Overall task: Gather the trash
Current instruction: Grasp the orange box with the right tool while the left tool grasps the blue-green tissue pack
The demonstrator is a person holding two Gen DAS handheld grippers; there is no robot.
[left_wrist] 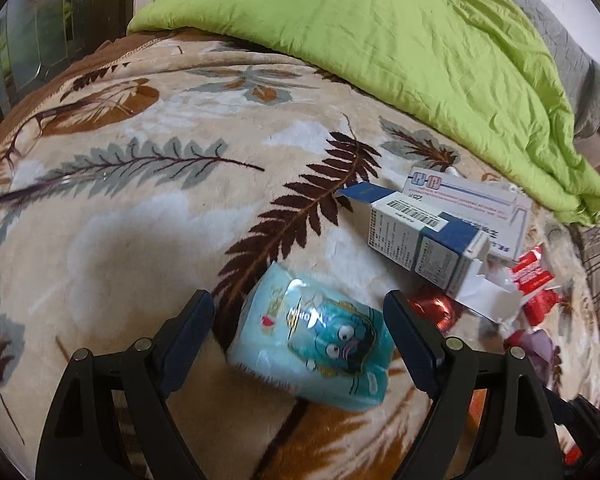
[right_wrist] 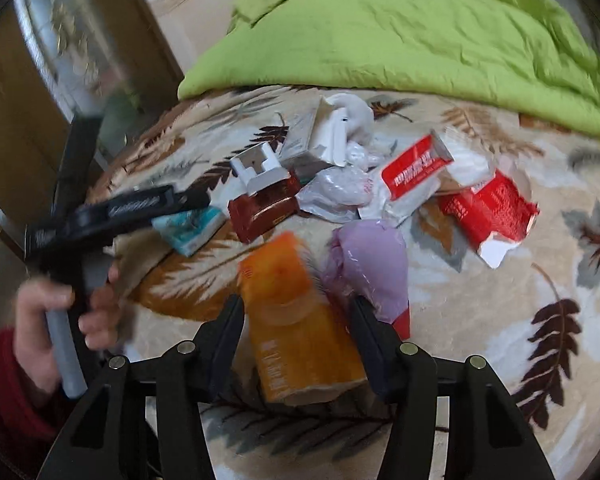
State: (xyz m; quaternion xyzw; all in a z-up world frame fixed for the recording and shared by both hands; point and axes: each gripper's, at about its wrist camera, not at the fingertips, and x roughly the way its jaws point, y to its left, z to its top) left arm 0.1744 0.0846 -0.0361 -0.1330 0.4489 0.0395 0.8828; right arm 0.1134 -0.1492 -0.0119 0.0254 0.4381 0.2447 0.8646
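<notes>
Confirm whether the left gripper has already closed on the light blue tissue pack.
No: in the left wrist view the left gripper stands open, its fingers apart on either side of the light blue tissue pack lying on the leaf-patterned blanket.

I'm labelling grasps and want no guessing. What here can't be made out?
- Orange packet: right wrist view, print motion-blurred.
- Blue tissue pack: left wrist view, contact with the fingers unclear.
- Blue-and-white carton: text too small.
- Left gripper: right wrist view, blurred.

Blue tissue pack (left_wrist: 314, 346) flat on bed between my left tool's fingers; orange packet (right_wrist: 300, 332) near, between right ones; torn red wrappers (right_wrist: 488, 212), open boxes (left_wrist: 424, 236) beyond.
</notes>
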